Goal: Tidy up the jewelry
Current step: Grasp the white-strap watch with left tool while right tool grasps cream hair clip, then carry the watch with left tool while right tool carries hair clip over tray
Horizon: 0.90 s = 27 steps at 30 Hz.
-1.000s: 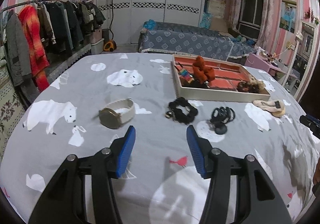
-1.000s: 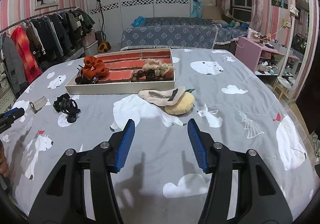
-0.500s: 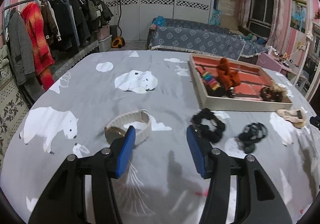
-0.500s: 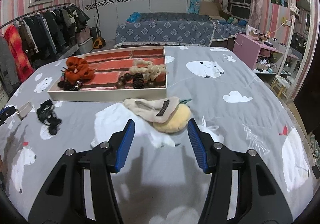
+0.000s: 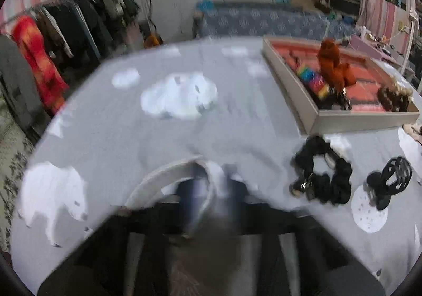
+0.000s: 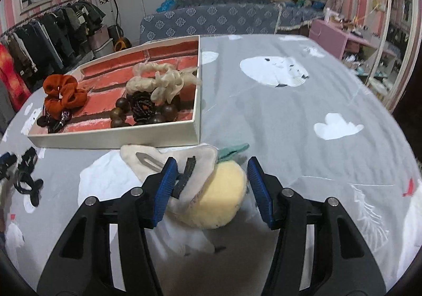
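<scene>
- The cream-banded watch (image 5: pixel 168 177) lies on the grey bear-print bedspread (image 5: pixel 211 116), right at the blurred tips of the left gripper (image 5: pixel 211 190); one side of its band runs between the two blue pads.
- That view is smeared by motion, so I cannot tell whether the left jaws stand apart or have closed on the band.
- To the right of the watch lie a black scrunchie (image 5: pixel 323 172) and, further right, a black claw clip (image 5: pixel 390 182), both on the bedspread and apart from each other.
- The cream-walled jewelry tray (image 5: pixel 364 119) with a red lining sits beyond them; an orange scrunchie (image 5: pixel 333 69) and a rainbow-coloured piece (image 5: pixel 310 78) lie inside it.
- In the right wrist view the right gripper (image 6: pixel 209 185) has its jaws wide open, straddling a yellow plush fruit clip (image 6: pixel 219 201) with a green leaf.
- A beige fabric hair clip (image 6: pixel 158 161) overlaps the yellow piece on its left; the left pad touches or nearly touches its dark strip.
- Just behind them stands the tray, holding a cream scrunchie (image 6: pixel 161 79), a dark wooden-bead bracelet (image 6: pixel 142 111) and the orange scrunchie.
- A clothes rack (image 5: pixel 52 40) and a sofa (image 6: pixel 211 21) stand past the bed.
</scene>
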Motion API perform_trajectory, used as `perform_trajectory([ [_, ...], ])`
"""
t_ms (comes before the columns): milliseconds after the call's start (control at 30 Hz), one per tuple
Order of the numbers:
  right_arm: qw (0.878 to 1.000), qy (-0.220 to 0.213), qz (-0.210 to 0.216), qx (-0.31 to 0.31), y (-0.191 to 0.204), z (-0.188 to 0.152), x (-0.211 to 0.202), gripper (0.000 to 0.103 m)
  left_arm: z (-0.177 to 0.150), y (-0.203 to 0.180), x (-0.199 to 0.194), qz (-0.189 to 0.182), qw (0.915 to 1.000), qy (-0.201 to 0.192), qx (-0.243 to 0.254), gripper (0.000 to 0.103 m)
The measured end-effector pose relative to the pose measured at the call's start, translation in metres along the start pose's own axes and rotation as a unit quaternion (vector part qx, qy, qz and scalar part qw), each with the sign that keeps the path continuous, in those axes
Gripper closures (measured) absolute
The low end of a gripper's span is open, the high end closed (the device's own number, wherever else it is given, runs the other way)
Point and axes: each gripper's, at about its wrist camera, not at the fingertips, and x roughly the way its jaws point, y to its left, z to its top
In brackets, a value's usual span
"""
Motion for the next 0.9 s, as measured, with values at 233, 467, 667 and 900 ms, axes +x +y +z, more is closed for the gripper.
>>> perform_trajectory([
  [233, 1.000, 0.001, 0.011, -0.020, 0.008, 0.002, 0.001, 0.062, -0.006, 0.004, -0.007, -0.009, 0.9998, -0.003, -0.017, 0.099],
  [467, 1.000, -0.013, 0.017, -0.019, 0.011, -0.001, -0.018, 0.069, -0.018, -0.019, -0.033, -0.059, 0.9981, -0.008, -0.016, 0.099],
  [667, 0.999, -0.024, 0.025, -0.017, 0.011, -0.006, -0.039, 0.070, -0.027, -0.043, -0.058, -0.076, 0.9970, -0.015, -0.007, 0.099],
  [900, 0.998, -0.049, 0.031, -0.010, -0.002, -0.016, -0.075, 0.071, -0.031, -0.071, -0.086, -0.091, 0.9954, -0.032, 0.004, 0.098],
])
